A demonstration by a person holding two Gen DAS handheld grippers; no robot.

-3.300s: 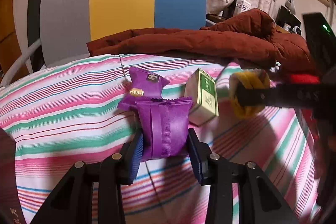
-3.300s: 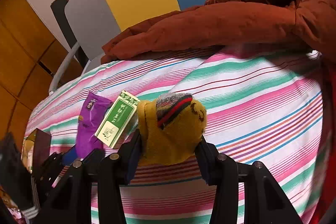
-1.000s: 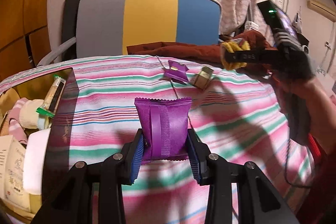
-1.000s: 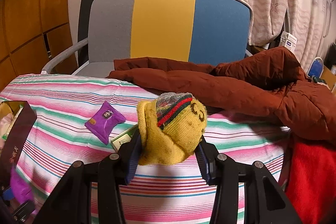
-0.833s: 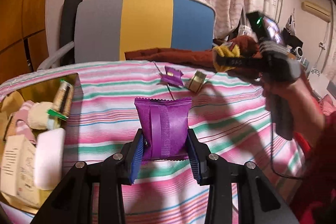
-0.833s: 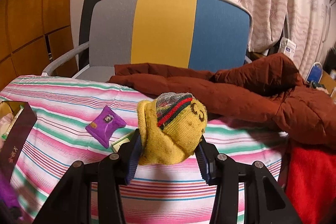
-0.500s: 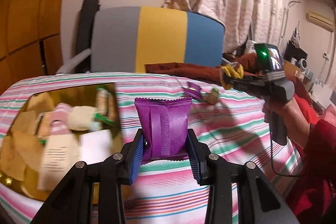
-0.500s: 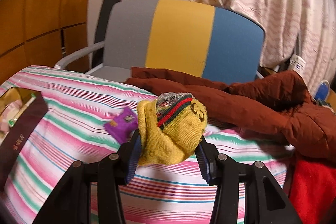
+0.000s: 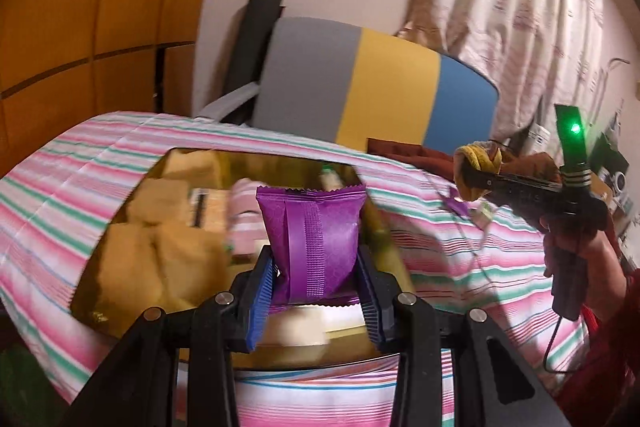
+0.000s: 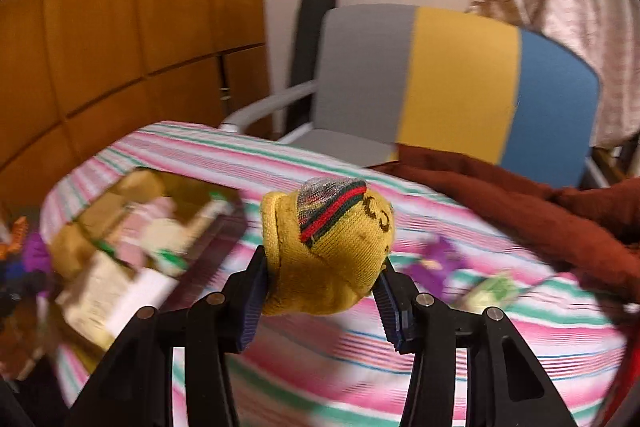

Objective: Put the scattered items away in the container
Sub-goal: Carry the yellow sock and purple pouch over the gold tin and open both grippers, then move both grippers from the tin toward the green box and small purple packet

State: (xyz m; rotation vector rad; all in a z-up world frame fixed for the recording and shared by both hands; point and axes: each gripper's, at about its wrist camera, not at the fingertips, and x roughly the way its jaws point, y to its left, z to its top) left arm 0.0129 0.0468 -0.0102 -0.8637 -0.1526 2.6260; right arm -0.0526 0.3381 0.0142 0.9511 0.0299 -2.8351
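The left tool (image 9: 316, 279) grips a crinkly purple foil snack packet (image 9: 314, 247) upright between its blue pads, held over the near edge of the gold-lined open container (image 9: 120, 267). That container sits on the striped pink, green and white cloth (image 9: 52, 163), at its left side, and is already crowded with tan boxes, a pink bundle and a white block, all blurred; little free room shows inside it. The cloth's left edge curves down just beyond the container's far rim.

The right tool (image 10: 320, 283) is clamped on a rolled mustard-yellow knitted sock with a red and green band (image 10: 332, 247), above the middle of the cloth, with the container off to its left. In the left view a hand (image 9: 580, 251) carries that tool over the right part of the cloth, well apart from the left one.

Far right on the cloth lie a second small purple packet (image 10: 436, 263) and a green and white carton (image 10: 492, 291), close together, near a rust-brown jacket (image 10: 520, 203). Between them and the container the cloth lies bare. Behind stands a grey, yellow and blue chair (image 10: 452, 79).
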